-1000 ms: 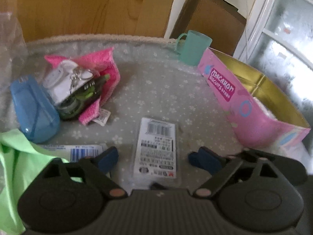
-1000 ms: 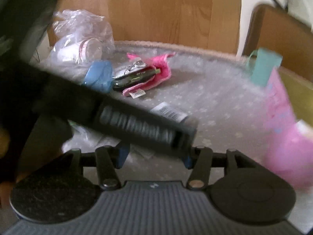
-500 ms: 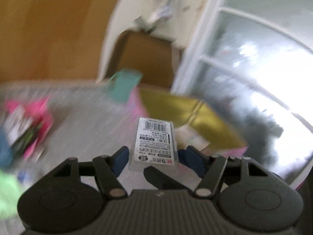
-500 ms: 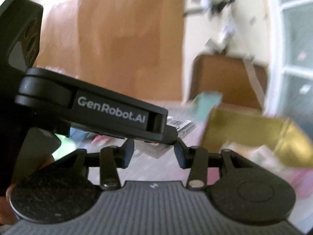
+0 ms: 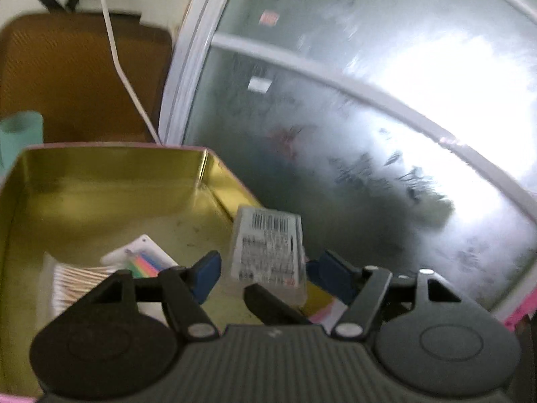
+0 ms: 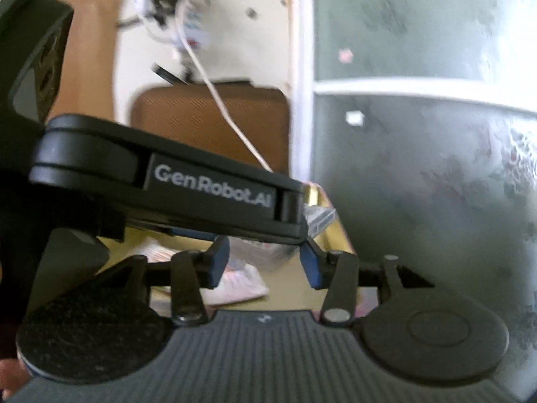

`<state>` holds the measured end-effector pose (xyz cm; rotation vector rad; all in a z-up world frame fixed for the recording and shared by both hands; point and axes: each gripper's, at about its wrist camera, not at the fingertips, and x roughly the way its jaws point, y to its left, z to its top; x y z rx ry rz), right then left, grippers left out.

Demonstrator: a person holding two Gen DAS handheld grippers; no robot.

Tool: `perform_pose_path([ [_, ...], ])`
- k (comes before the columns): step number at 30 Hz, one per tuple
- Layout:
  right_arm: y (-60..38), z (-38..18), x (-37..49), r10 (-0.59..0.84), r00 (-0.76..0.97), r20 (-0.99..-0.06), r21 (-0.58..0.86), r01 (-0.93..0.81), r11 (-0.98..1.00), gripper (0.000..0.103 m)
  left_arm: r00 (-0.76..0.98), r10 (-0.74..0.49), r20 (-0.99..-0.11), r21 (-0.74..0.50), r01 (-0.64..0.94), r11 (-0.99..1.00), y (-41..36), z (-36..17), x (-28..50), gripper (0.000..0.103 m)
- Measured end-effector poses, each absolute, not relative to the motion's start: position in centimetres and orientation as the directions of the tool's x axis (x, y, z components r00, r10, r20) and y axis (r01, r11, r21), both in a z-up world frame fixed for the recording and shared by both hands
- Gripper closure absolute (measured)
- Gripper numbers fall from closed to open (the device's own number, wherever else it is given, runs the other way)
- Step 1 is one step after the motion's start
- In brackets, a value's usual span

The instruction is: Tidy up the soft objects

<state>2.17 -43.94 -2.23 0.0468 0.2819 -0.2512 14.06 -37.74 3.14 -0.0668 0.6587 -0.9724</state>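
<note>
A small clear packet with a white barcode label [image 5: 268, 247] sits between the blue pads of my left gripper [image 5: 265, 268], above the right side of the open gold-lined tin [image 5: 100, 181]. The jaws stand a little wider than the packet; a dark part below seems to carry it. The packet's tip also shows in the right wrist view [image 6: 319, 216], past the left gripper body [image 6: 161, 198]. My right gripper [image 6: 265, 265] is open and empty, just behind and below the left one, over the tin.
Inside the tin lie cotton swabs [image 5: 77, 278] and a white pack with coloured stripes [image 5: 141, 258]. A teal cup [image 5: 20, 134] and a brown chair back [image 5: 77, 77] stand behind. A frosted glass door [image 5: 369, 134] fills the right. A white cable [image 5: 124, 77] hangs down.
The left gripper lifted the packet off the grey tablecloth and swung it right, over the tin. The right gripper followed the same way, staying open.
</note>
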Motion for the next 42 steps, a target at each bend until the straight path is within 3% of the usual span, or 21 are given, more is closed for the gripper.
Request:
perform_pose_path([
  [3,-45.1,-2.6,2.1,-0.331,0.902,-0.278,-0.014,0.341,0.940,0.044,0.429,-0.732,-0.528,-0.322,0.697,0.641,-38.3,2.6,15.1,0.033],
  [7,-44.2,-2.2,-1.8,-0.273,0.939,-0.210,0.084,0.296,0.952,0.044,0.462,-0.770,-0.441,-0.342,0.706,0.620,-32.9,4.4,13.3,0.023],
  [12,-39.8,-2.8,-4.7,-0.142,0.972,-0.187,0.141,0.169,0.975,0.044,0.540,-0.737,-0.407,-0.265,0.702,0.661,-22.7,5.3,9.4,0.023],
  [18,-30.8,-3.8,-2.6,0.097,0.955,-0.282,0.183,-0.046,0.982,0.044,0.696,-0.573,-0.432,-0.187,0.552,0.813,-7.8,3.4,5.7,0.021],
  [23,-22.7,-4.4,0.4,0.320,0.864,-0.389,0.225,-0.248,0.942,0.044,0.828,-0.308,-0.468,-0.214,0.232,0.949,6.1,0.3,4.4,0.021],
  [26,-17.0,-4.3,2.4,0.423,0.798,-0.429,0.199,-0.373,0.906,0.037,0.858,-0.165,-0.486,-0.260,0.039,0.965,12.8,-1.7,4.1,0.021],
  [28,-13.2,-4.2,3.7,0.461,0.766,-0.449,0.152,-0.443,0.884,0.027,0.861,-0.107,-0.496,-0.293,-0.050,0.955,15.8,-3.0,3.9,0.021],
  [32,-8.7,-3.8,6.6,0.427,0.768,-0.477,0.050,-0.461,0.886,0.024,0.873,-0.106,-0.476,-0.359,-0.083,0.930,18.8,-4.7,3.4,0.021],
  [36,-5.4,-3.4,8.6,0.402,0.786,-0.469,-0.027,-0.468,0.883,0.022,0.902,-0.105,-0.420,-0.338,-0.048,0.940,17.8,-4.4,2.7,0.018],
  [39,-2.9,-4.1,10.9,0.423,0.732,-0.533,-0.018,-0.510,0.860,0.022,0.907,-0.109,-0.406,-0.352,-0.044,0.935,17.8,-4.4,2.4,0.018],
  [40,-2.3,-4.6,11.3,0.424,0.721,-0.548,-0.021,-0.519,0.855,0.023,0.908,-0.112,-0.405,-0.365,-0.048,0.930,18.0,-4.5,2.5,0.018],
  [41,-1.6,-5.0,11.2,0.402,0.746,-0.530,-0.078,-0.515,0.853,0.031,0.908,-0.115,-0.403,-0.381,-0.053,0.923,18.2,-4.5,2.6,0.018],
  [42,-1.2,-5.2,10.7,0.377,0.769,-0.517,-0.144,-0.512,0.847,0.065,0.909,-0.117,-0.401,-0.399,-0.058,0.915,18.6,-4.7,2.5,0.018],
])
